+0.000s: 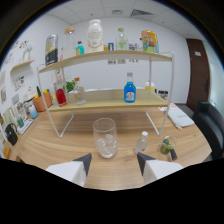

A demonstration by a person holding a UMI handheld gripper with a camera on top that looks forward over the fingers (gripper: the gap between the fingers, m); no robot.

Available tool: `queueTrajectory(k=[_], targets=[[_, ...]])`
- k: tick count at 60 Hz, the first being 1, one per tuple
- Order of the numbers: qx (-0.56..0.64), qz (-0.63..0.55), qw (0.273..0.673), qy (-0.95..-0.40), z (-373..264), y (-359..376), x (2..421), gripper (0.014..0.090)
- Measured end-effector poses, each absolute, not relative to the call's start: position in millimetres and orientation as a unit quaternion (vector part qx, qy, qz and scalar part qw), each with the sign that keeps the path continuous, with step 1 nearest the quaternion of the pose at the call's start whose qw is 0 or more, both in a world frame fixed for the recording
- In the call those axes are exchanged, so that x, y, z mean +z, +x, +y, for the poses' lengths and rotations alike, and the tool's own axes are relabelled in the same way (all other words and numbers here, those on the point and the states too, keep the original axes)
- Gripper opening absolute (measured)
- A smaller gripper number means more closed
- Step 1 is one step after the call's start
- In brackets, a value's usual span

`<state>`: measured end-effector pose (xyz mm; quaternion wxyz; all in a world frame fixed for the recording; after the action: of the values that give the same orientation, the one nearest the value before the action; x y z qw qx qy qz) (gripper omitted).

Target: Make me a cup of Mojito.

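gripper view | gripper [114,165] wide, empty | glass [105,138] just ahead | shelf [107,100] beyond

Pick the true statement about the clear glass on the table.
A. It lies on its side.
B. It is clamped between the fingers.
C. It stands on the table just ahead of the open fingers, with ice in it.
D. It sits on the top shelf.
C: the glass stands upright on the wooden table just beyond the gripper, whose fingers are apart and touch nothing, and ice-like pieces lie in its bottom.

Tongs [114,161] level and forward-pointing, both fingers [82,162] spread wide apart, gripping nothing.
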<state>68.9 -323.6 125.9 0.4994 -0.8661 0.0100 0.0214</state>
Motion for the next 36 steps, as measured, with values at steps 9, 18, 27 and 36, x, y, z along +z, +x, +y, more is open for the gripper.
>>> queueTrajectory(k=[9, 18, 27, 36], targets=[[0.022, 0.006, 0.491, -0.871, -334.2, 29.6, 130.6, 0.0853], [0.035, -0.002, 0.526, -0.849, -309.2, -19.8, 197.0, 0.0856], [0.038, -0.020, 0.592, -0.805, -270.4, -71.6, 296.6, 0.0855], [0.049, -0.027, 0.635, -0.770, -236.4, -119.0, 369.2, 0.0862]])
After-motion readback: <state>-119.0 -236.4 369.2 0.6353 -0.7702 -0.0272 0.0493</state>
